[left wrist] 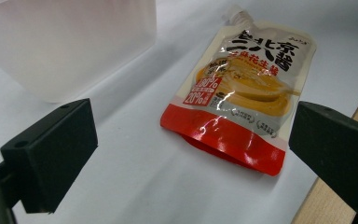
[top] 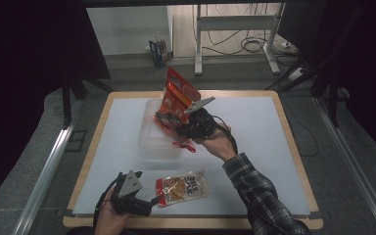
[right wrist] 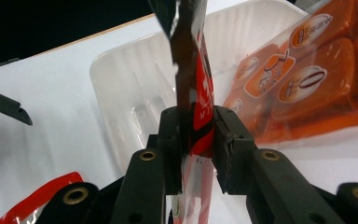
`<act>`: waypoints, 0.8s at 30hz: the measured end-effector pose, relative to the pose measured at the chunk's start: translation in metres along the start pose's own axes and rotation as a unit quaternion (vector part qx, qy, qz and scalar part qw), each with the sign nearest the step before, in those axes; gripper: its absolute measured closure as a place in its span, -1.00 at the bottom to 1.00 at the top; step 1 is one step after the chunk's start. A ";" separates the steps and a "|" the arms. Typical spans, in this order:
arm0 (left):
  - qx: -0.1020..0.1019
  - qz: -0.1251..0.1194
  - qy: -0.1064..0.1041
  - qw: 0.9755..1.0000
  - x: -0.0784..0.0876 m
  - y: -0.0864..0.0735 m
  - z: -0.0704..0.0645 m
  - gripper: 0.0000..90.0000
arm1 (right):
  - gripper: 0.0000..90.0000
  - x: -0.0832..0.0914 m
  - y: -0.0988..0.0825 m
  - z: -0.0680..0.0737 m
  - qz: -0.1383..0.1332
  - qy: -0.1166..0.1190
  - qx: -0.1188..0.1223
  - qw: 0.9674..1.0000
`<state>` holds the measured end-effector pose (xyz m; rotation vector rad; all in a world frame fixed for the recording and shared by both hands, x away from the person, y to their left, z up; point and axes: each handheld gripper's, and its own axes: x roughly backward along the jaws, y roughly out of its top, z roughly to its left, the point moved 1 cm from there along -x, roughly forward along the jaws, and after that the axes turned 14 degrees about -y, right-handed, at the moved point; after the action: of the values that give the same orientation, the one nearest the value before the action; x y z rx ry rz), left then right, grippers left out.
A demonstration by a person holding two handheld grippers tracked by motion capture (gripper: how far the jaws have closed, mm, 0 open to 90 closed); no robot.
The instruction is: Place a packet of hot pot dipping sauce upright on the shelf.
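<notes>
Right gripper [right wrist: 196, 154] is lowering a pinched packet [right wrist: 193, 93] into the tub [top: 149, 142].
Nearest, left gripper [left wrist: 186, 144] is waiting, jaws spread, before the sauce pouch [left wrist: 242, 93]; farther off, keep the packet upright beside the orange bag [right wrist: 303, 84].

A red snack packet [right wrist: 193, 93] stands on edge, pinched between the jaws of the right gripper [right wrist: 196, 140], above a clear plastic tub [top: 152, 142]. A sauce pouch [left wrist: 242, 93] with a red bottom lies flat just ahead of the left gripper [left wrist: 186, 140].
</notes>
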<state>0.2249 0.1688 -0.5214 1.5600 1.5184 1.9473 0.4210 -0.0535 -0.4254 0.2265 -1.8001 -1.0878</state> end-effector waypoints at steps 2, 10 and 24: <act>0.000 0.000 -0.001 1.000 0.000 0.000 0.000 -0.98 | 0.61 -0.003 0.003 0.002 -0.002 -0.001 0.003 1.000; 0.000 0.000 0.001 1.000 -0.001 0.000 0.000 -0.98 | 0.61 -0.015 0.014 0.013 -0.003 -0.005 0.029 1.000; -0.006 0.010 0.001 1.000 -0.002 0.000 -0.001 -0.98 | 0.62 -0.027 0.009 0.014 0.000 0.005 0.024 1.000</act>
<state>0.2248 0.1671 -0.5224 1.5752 1.4952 1.9655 0.4259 -0.0253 -0.4376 0.2608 -1.8189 -1.0423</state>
